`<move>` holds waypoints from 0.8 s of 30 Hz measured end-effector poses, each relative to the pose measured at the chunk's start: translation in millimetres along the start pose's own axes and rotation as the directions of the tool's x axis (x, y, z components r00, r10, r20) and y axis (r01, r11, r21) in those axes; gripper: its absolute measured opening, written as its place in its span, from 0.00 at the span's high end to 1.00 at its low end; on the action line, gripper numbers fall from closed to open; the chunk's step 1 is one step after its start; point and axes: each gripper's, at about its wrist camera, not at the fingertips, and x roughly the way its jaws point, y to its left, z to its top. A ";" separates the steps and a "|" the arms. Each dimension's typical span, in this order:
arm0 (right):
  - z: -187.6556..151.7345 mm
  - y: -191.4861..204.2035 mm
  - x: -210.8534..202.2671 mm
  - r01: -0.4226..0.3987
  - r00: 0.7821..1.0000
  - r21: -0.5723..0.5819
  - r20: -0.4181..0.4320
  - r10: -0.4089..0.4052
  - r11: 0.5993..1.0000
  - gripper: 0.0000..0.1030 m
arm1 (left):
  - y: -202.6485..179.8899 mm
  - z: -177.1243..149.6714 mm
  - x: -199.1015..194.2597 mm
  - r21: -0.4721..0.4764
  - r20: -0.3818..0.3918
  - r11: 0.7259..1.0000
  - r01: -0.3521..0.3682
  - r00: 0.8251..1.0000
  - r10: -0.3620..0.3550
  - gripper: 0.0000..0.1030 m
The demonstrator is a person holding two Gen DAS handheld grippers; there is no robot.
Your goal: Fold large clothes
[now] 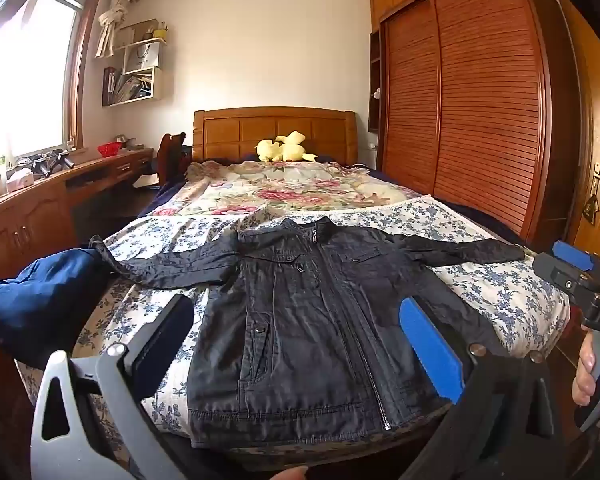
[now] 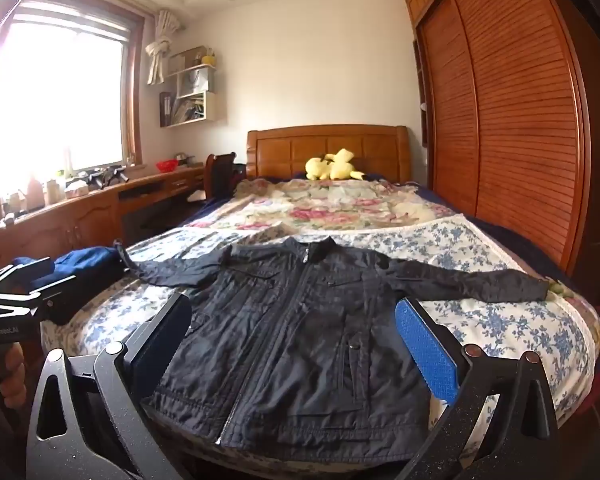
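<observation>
A dark navy zip jacket point(image 1: 312, 320) lies flat, front up, on the bed with both sleeves spread out sideways; it also shows in the right wrist view point(image 2: 300, 336). My left gripper point(image 1: 296, 328) is open and empty, held above the jacket's lower half near the bed's foot. My right gripper point(image 2: 296, 328) is open and empty, also above the jacket's lower half. The right gripper also shows at the right edge of the left wrist view point(image 1: 580, 276), and the left gripper at the left edge of the right wrist view point(image 2: 16, 292).
A blue garment point(image 1: 40, 296) lies bunched at the bed's left edge by the left sleeve. A floral quilt point(image 1: 284, 188) and a yellow plush toy point(image 1: 284, 148) lie toward the headboard. A wooden desk point(image 1: 60, 188) runs along the left, a wardrobe point(image 1: 480, 100) on the right.
</observation>
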 end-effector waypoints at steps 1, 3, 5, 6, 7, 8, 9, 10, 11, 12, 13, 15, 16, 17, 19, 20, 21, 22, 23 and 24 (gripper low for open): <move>-0.1 -0.1 0.2 0.000 1.000 -0.002 -0.001 0.000 1.000 0.00 | 0.1 -0.1 -0.3 -0.001 0.001 1.000 0.000 1.000 0.000 0.00; -0.3 -0.2 0.6 0.000 1.000 -0.002 -0.003 0.000 1.000 0.00 | 0.0 -0.2 -0.7 0.000 0.002 1.000 0.001 1.000 -0.001 0.00; -0.8 0.1 1.1 -0.002 1.000 -0.002 -0.007 0.002 1.000 0.00 | -0.4 -0.5 -0.4 0.003 -0.001 1.000 0.003 1.000 -0.003 0.00; -1.1 0.3 1.1 -0.001 1.000 -0.002 -0.007 0.001 1.000 0.00 | 4.3 4.6 -4.1 0.001 0.002 1.000 -0.002 1.000 0.002 0.00; -1.3 0.6 1.2 -0.002 1.000 -0.003 -0.008 0.002 1.000 0.00 | 5.2 5.1 -4.5 0.001 0.002 1.000 -0.002 1.000 0.002 0.00; -1.5 0.8 1.3 -0.001 1.000 -0.002 -0.008 0.001 1.000 0.00 | 6.3 5.6 -4.9 0.000 0.002 1.000 -0.002 1.000 0.002 0.00; -1.7 1.1 1.5 -0.002 1.000 -0.001 -0.010 0.002 1.000 0.00 | 7.5 6.1 -5.1 -0.001 0.001 1.000 -0.001 1.000 0.001 0.00; -0.2 5.3 1.8 -0.001 1.000 -0.002 -0.011 0.001 1.000 0.00 | 8.6 6.6 -5.0 -0.001 0.000 1.000 0.000 1.000 0.000 0.00; -3.0 1.6 0.2 -0.004 1.000 0.008 -0.008 0.004 1.000 0.00 | 6.1 6.2 -8.1 0.002 0.008 1.000 -0.006 1.000 0.006 0.00; -4.7 0.8 -0.2 -0.005 1.000 0.012 -0.007 0.005 1.000 0.00 | 7.0 6.6 -9.0 0.003 0.008 1.000 -0.007 1.000 0.007 0.00; -5.0 2.3 -0.5 -0.005 1.000 0.012 -0.008 0.005 1.000 0.00 | 7.5 6.2 -9.1 0.003 0.008 1.000 -0.006 1.000 0.006 0.00; -5.2 6.0 -1.8 -0.005 1.000 0.011 -0.008 0.005 1.000 0.00 | 6.9 4.7 -7.4 0.000 0.009 1.000 -0.005 1.000 0.005 0.00; -4.5 2.1 0.5 -0.005 1.000 0.019 -0.010 0.005 1.000 0.00 | 6.1 4.6 -7.0 0.001 0.008 1.000 -0.006 1.000 0.005 0.00; -4.5 1.7 0.6 -0.005 1.000 0.021 -0.011 0.005 1.000 0.00 | 4.4 6.6 -9.3 0.001 0.007 1.000 -0.006 1.000 0.006 0.00; -5.0 2.6 0.7 -0.004 1.000 0.020 -0.011 0.004 1.000 0.00 | 3.9 6.7 -9.2 0.002 0.007 1.000 -0.008 1.000 0.008 0.00; -4.2 0.9 0.8 -0.005 1.000 0.023 -0.012 0.006 1.000 0.00 | 4.2 6.8 -9.3 0.003 0.007 1.000 -0.007 1.000 0.007 0.00; -4.2 0.6 0.7 -0.006 1.000 0.023 -0.013 0.007 1.000 0.00 | 4.9 7.4 -10.0 0.003 0.007 1.000 -0.007 1.000 0.007 0.00; -4.3 0.6 0.7 -0.006 1.000 0.024 -0.013 0.006 1.000 0.00 | 5.3 7.6 -9.9 0.002 0.006 1.000 -0.008 1.000 0.008 0.00; -4.1 0.7 0.8 -0.006 1.000 0.024 -0.013 0.006 1.000 0.00 | 2.1 5.4 -9.3 0.004 0.007 1.000 -0.010 1.000 0.010 0.00; -4.1 0.9 0.9 -0.006 1.000 0.024 -0.014 0.006 1.000 0.00 | 2.1 5.3 -9.1 0.003 0.007 1.000 -0.010 1.000 0.010 0.00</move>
